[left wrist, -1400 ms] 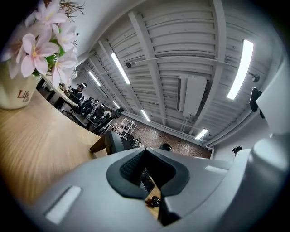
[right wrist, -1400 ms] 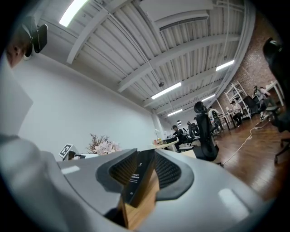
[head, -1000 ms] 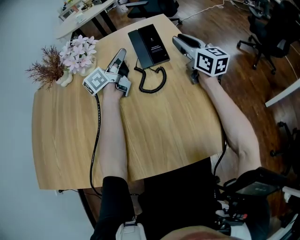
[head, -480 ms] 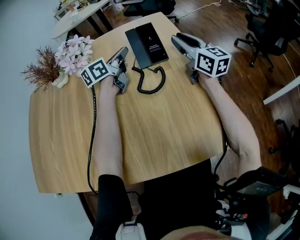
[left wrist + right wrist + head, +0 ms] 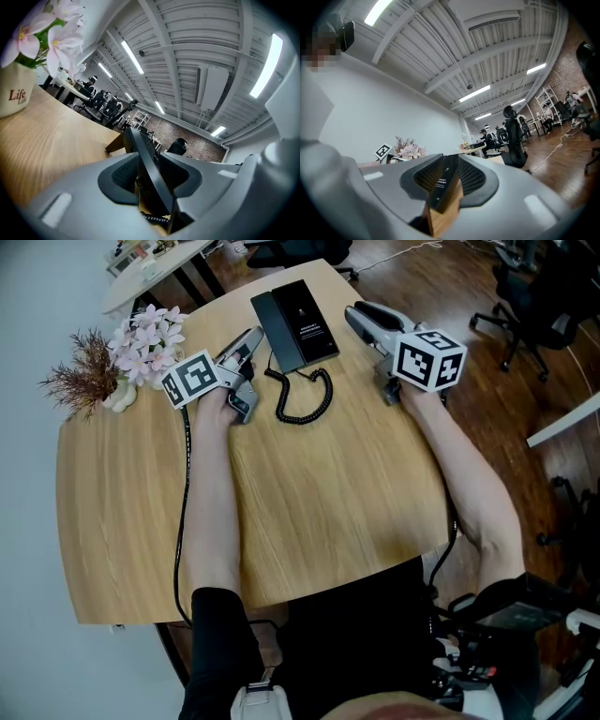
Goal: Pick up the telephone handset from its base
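Note:
The black telephone (image 5: 298,322) lies flat at the table's far side, its handset (image 5: 271,330) resting along the base's left part, and a coiled cord (image 5: 305,399) loops toward me. My left gripper (image 5: 251,337) points at the phone's left side; its jaws are opening, and the left gripper view shows the phone's edge (image 5: 146,168) and the cord (image 5: 157,219) ahead in the gap, untouched by the pads. My right gripper (image 5: 355,315) sits just right of the phone, jaws closing, and the phone (image 5: 443,183) shows ahead between them, not gripped.
A small pot of pink flowers (image 5: 148,338) and a dried sprig (image 5: 82,381) stand at the table's far left, close to the left gripper. The pot (image 5: 16,93) is near in the left gripper view. Office chairs (image 5: 534,296) stand on the floor to the right.
My left gripper moved toward the table's far edge, nearer the phone's left side, and its marker cube rolled. The right gripper stayed where it was.

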Demonstrator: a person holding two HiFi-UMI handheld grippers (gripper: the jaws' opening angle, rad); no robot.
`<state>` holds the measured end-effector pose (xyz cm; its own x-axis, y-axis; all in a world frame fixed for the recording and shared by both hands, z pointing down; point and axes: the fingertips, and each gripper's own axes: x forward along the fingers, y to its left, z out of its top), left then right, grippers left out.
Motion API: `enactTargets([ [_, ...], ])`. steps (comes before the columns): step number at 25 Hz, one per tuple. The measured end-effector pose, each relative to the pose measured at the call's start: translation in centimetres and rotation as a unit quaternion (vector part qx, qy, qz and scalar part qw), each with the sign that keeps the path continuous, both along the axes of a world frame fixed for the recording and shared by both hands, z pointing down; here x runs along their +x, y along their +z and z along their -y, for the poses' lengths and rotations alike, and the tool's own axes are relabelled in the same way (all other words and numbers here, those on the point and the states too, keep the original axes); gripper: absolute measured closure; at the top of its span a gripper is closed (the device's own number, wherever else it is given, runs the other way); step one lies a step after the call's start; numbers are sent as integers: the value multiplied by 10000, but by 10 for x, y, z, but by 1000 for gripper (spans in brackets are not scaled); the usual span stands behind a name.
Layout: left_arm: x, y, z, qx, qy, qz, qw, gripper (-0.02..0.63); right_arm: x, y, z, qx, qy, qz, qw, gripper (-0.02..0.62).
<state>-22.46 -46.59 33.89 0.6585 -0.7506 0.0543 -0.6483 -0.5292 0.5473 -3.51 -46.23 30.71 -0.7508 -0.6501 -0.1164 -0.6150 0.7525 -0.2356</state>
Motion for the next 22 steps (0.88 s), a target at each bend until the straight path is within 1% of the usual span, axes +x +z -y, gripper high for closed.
enactTargets([
  [6, 5, 0, -1, 7, 111, 120, 9999, 465, -1, 0, 0, 9, -9, -17, 10000, 494],
  [13, 7, 0, -3, 193, 40, 328, 9993, 465, -2, 0, 0, 29, -23, -29, 10000, 494],
  [19, 5, 0, -2, 184, 48, 222, 9996, 465, -3, 0, 0, 29, -21, -37, 10000, 494],
  [22, 7, 0, -2, 189, 63, 296, 9994, 465, -3, 0, 0, 30, -28, -40, 10000, 494],
])
